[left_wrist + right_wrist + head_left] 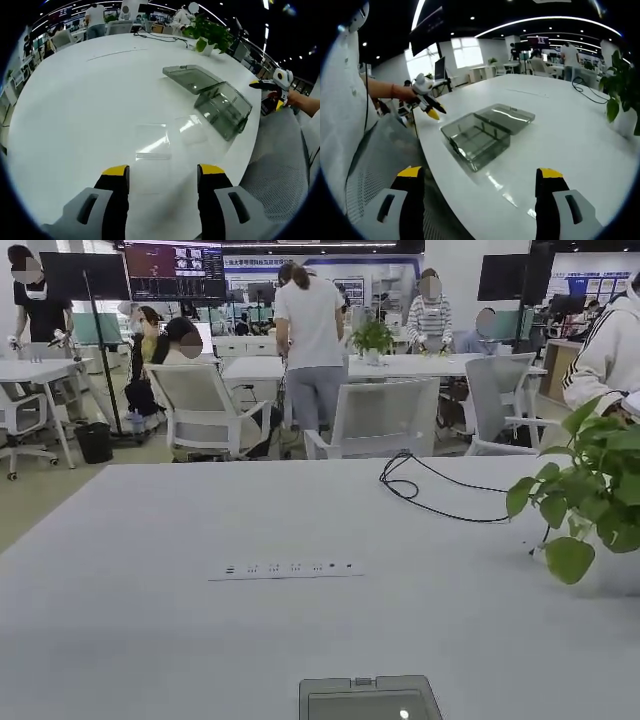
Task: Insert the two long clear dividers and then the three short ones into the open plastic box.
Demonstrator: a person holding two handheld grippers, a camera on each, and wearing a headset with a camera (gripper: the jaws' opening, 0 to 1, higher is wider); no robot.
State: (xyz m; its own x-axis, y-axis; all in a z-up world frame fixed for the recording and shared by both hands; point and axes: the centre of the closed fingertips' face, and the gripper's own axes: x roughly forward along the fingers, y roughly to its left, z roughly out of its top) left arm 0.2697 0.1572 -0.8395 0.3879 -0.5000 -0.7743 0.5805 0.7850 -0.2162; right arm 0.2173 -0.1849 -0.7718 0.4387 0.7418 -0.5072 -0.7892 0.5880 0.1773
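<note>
both grippers are wide open with nothing in them, the left gripper (163,170) over the white table (75,100) and the right gripper (479,173) at its edge. the open box (223,107) sits on the table with its lid (192,79) laid flat behind it. 2 clear dividers (152,141) lie flat just beside the box.

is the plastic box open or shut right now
Open: in both gripper views the box has its lid swung back, lying flat on the table beside it.
</note>
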